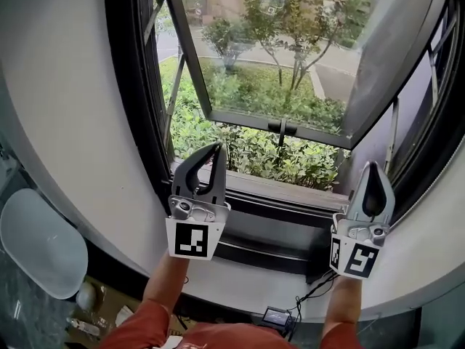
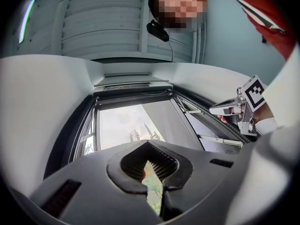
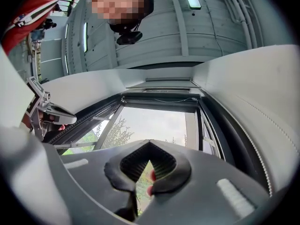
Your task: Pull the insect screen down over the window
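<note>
A black-framed window (image 1: 138,122) fills the head view, its glass sash (image 1: 276,49) tilted outward over green shrubs. No mesh shows across the opening. Seen from below in both gripper views, a dark top rail (image 2: 133,95) (image 3: 161,100) runs along the head of the frame. My left gripper (image 1: 215,150) is raised in front of the lower left of the opening, jaws shut and empty (image 2: 149,144). My right gripper (image 1: 372,167) is up at the lower right, also shut on nothing (image 3: 149,143). Each gripper shows in the other's view: the right gripper (image 2: 234,108), the left gripper (image 3: 51,110).
The sash handle (image 1: 282,128) sits at the middle of the sash's lower bar. The dark sill (image 1: 276,191) runs below the grippers. White wall (image 1: 65,86) curves around the frame. A pale rounded object (image 1: 40,242) lies low left, a small device with cable (image 1: 277,316) below.
</note>
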Available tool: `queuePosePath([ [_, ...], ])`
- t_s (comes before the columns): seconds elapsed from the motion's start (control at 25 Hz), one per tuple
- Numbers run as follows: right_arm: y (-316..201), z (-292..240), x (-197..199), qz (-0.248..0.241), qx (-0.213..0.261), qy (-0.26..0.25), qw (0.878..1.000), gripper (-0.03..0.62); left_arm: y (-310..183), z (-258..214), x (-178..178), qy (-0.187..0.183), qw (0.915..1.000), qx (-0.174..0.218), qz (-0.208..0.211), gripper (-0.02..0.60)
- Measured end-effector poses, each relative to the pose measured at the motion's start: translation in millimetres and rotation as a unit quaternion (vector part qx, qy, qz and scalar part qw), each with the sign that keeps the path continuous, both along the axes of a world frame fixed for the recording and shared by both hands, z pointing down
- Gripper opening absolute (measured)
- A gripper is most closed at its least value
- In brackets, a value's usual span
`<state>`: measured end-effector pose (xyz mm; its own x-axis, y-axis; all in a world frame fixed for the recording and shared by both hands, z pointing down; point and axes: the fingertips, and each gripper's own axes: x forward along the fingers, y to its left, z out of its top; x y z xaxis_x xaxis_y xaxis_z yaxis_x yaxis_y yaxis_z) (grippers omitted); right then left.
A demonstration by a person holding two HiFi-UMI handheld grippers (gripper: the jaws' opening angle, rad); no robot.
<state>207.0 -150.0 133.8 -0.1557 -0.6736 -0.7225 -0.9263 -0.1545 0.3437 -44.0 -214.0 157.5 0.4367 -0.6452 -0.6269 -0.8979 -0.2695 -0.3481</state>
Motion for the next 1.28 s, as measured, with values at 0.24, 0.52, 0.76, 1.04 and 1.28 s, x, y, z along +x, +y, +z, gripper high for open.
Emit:
queuePosePath([
  [0.24,4.0,-20.6,-3.7,-0.002,0.022,0.01,1.0,0.009,1.7,-23.5,-0.6,-0.018,0.9995,0.024,-0.008,0.005],
  [0.52,7.2,-47.0,-15.1,-0.002,0.049,0.034,0.998,0.011,2.9,-52.7,1.4,-0.032,0.9982,0.05,-0.011,0.005],
  [0.76,7.4,-71.9,-19.8,-0.009,0.067,0.039,0.997,0.009,6.3,-77.3,2.5,-0.021,0.9973,0.07,-0.006,0.006],
  [1.04,12.4,-102.2,-22.6,-0.003,0.092,0.057,0.994,0.011,16.5,-115.6,4.6,-0.034,0.9922,0.119,-0.016,0.005],
  [1.28,14.6,-131.6,-24.6,0.008,0.112,0.077,0.991,0.011,13.3,-138.7,6.2,-0.05,0.9885,0.14,-0.029,0.006],
])
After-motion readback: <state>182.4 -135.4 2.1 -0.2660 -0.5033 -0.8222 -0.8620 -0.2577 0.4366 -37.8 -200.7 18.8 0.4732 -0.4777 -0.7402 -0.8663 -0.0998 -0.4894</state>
